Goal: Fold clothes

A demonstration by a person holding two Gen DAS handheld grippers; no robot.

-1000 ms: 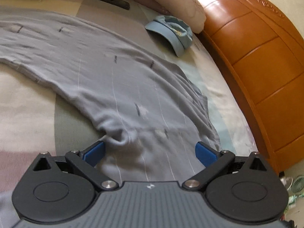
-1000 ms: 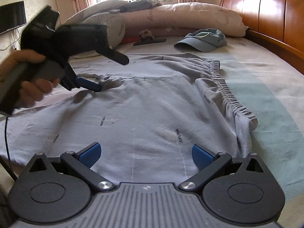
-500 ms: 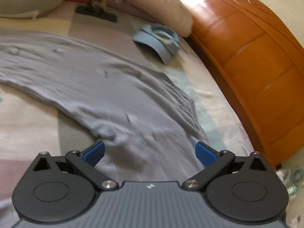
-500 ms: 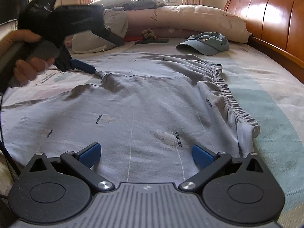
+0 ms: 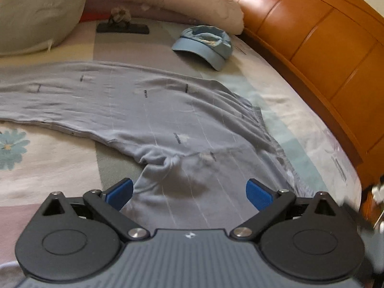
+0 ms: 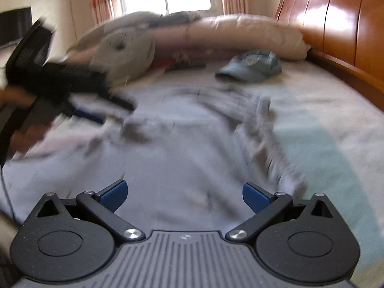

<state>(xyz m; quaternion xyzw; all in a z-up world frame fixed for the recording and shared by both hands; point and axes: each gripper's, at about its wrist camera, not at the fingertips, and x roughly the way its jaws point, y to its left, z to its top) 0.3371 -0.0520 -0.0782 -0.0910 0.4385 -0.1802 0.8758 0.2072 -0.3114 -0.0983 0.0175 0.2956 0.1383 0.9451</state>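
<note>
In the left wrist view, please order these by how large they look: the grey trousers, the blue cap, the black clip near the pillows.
1. grey trousers, clearly largest
2. blue cap
3. black clip, slightly smaller than the cap, but farther away, so true size is unsure

Bed [image 5: 48, 168] carries trousers [image 5: 156, 110], cap [image 5: 206, 45], pillows [image 5: 38, 12].

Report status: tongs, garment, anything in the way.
Left tongs open, empty. Right tongs open, empty. Grey printed trousers spread flat on bed, unfolded. Light blue cap lies clear beyond.
</note>
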